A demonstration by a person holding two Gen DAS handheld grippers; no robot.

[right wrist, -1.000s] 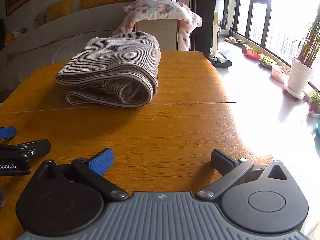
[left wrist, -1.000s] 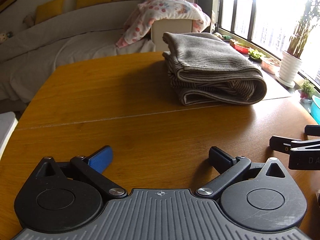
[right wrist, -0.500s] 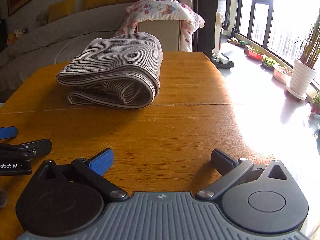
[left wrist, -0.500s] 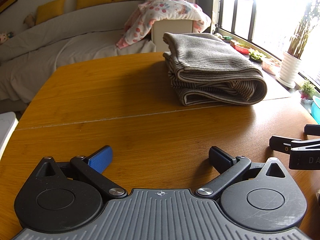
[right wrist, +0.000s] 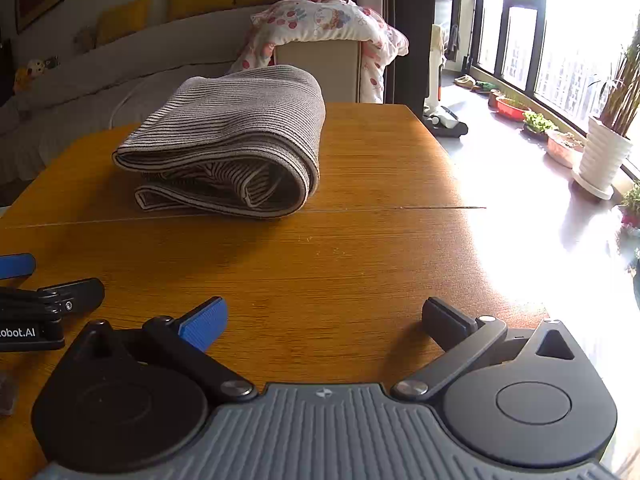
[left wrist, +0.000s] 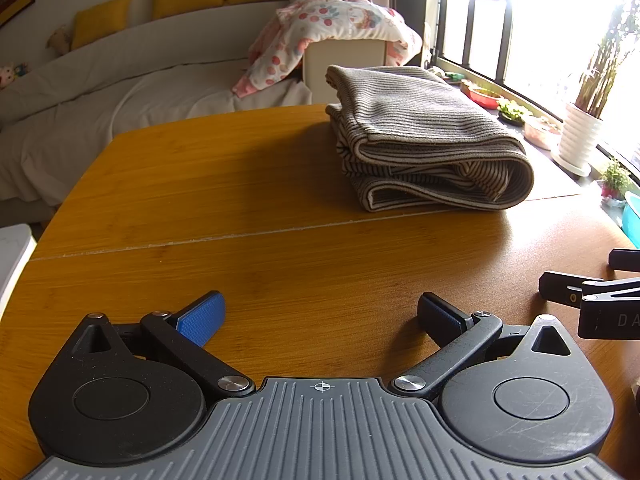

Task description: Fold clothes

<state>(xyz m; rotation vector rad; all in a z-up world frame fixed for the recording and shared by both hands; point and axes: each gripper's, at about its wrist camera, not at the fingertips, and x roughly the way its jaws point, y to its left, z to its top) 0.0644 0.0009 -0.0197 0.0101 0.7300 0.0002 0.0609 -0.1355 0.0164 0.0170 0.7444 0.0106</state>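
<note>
Where lettering shows, left gripper [right wrist: 36, 308] reads perhaps "obot.AI"; both grippers' jaws apart, empty.

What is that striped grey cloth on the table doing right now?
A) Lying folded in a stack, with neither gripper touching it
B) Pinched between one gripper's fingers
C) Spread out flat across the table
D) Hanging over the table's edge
A: the cloth lies folded in layers on the table, while the left gripper and right gripper are both open, short of it.

Blown-out daylight from windows [right wrist: 576, 40] at right, table [right wrist: 360, 272] glare, dim left side, perhaps slight edge warping
</note>
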